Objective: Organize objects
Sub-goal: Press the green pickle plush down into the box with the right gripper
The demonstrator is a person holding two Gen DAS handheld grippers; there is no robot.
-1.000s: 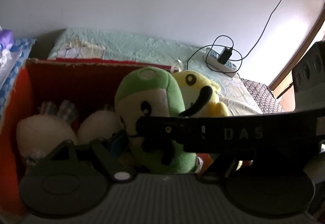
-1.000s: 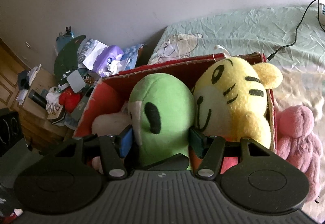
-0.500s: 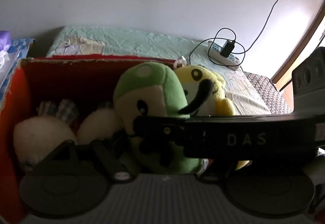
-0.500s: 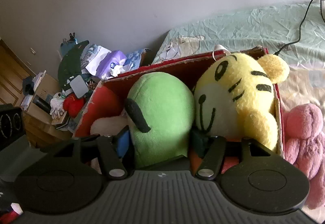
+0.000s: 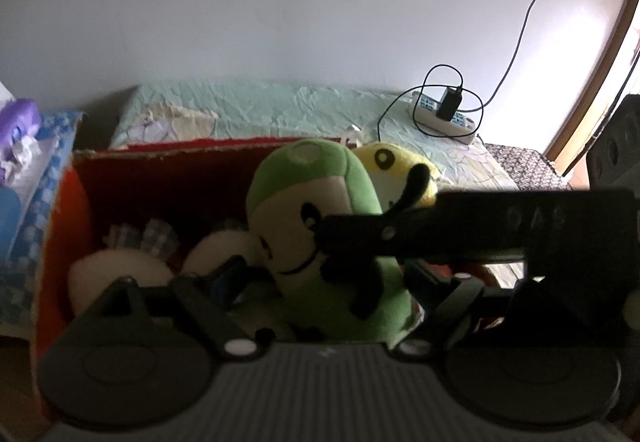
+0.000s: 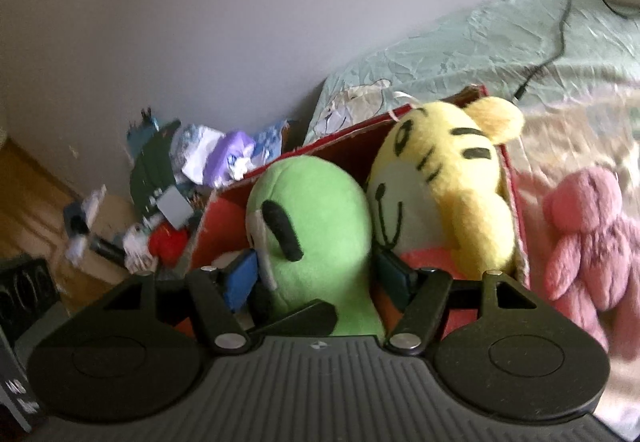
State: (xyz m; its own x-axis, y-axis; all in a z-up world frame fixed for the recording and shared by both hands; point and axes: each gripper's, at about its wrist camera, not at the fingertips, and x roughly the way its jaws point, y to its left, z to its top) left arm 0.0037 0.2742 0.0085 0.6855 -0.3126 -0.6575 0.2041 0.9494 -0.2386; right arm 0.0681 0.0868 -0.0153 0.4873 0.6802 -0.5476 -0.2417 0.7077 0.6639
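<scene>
Cream plush: lying low at the red box's left end. Green plush: standing mid-box; I am letting it go. Both claws are straddling it: left gripper and right gripper have just been opening, pads seemingly off the fabric. Yellow tiger plush: wedged against the right wall, propping the green one. Pink plush: waiting outside on the bed.

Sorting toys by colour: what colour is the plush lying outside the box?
Pink; it lies on the bed beside the red box, clearest in the right wrist view.
</scene>
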